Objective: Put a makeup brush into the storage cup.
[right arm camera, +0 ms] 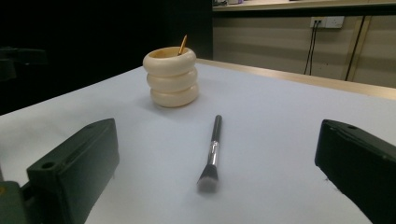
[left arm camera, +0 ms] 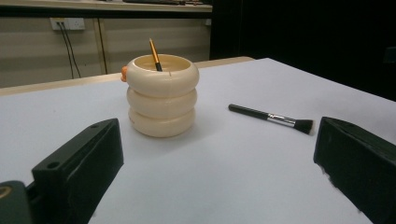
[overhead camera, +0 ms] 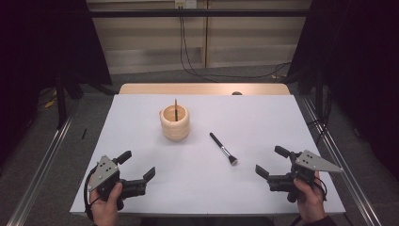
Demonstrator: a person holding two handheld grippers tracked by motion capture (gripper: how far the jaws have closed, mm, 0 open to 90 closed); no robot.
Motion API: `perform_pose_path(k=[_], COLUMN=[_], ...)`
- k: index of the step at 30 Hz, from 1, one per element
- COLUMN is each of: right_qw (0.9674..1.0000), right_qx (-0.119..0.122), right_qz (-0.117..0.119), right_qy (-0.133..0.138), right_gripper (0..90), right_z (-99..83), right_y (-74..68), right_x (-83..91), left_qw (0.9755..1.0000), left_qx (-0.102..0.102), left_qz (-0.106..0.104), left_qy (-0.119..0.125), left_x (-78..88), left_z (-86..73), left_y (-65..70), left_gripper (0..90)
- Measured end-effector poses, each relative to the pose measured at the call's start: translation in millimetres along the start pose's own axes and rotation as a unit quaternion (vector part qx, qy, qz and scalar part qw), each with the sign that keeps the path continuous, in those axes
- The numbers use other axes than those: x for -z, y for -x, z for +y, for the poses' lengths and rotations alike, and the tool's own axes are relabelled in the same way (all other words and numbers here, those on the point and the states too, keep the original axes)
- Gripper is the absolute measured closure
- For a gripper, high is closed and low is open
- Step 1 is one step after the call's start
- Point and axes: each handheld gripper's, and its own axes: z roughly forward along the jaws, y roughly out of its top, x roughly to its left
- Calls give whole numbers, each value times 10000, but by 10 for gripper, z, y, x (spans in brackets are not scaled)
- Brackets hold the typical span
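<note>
We hold the left gripper (overhead camera: 139, 173) and right gripper (overhead camera: 266, 161) with jaws apart and empty. The makeup brush (overhead camera: 223, 148) lies flat, right of the ringed holder (overhead camera: 175, 123), nearer us. It looks light and stiff; we judge its slim black handle (right arm camera: 216, 127) the best hold, not the soft bristles.

Nothing here can be read: no words, labels, brand marks or numbers stand on anything in sight. The cream ringed holder (overhead camera: 175, 123) is plain all round, the black-handled brush (overhead camera: 223, 148) on the table carries no lettering that can be made out, and the grey plates on the grippers are bare except for small holes.
</note>
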Motion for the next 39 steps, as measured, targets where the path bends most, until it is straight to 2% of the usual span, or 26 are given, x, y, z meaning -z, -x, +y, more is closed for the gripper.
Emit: perform_pose_path(k=[4, 7, 11, 14, 18, 20, 23, 26, 29, 32, 39], right_qw=[10000, 10000, 10000, 9998, 9998, 9997, 9994, 9990, 9989, 9988, 9977], right_qx=[17, 8, 21, 154, 170, 223, 313, 430, 401, 402, 499], right_qz=[10, 19, -22, -87, -31, -85, -138, -108, -79, -125, -66], right_qy=[-13, -19, 4, -32, -16, -75, -69, -107, -232, -238, -456], right_gripper=[0, 0, 0, 0, 0, 3, 8, 3, 0, 0, 0], right_z=[62, 85, 137, 194, 272, 330, 410, 488, 559, 602, 620], right_y=[28, 40, 82, 109, 136, 130, 109, 93, 107, 128, 159], right_x=[-84, -118, -204, -328, -468, -556, -655, -749, -856, -977, -1212], left_qw=[10000, 10000, 10000, 10000, 10000, 10000, 10000, 10000, 10000, 10000, 9999], left_qx=[-17, -56, 25, -28, 4, 54, 20, 1, 21, 21, -13], left_qz=[-29, -41, -19, -15, 0, -35, -38, -24, -31, -41, -105], left_qy=[-60, -14, -23, -14, -25, -43, -32, -30, -24, -40, -62], left_x=[-6, -8, -14, -16, -15, -9, 18, 39, 41, 34, 22], left_z=[-23, -15, -17, -13, -7, -3, -3, -11, -19, -18, -18], left_y=[16, 24, 19, 21, 23, 36, 39, 26, 21, 23, 33], left_gripper=[15, 15, 15, 14, 14, 15, 14, 14, 15, 15, 15])
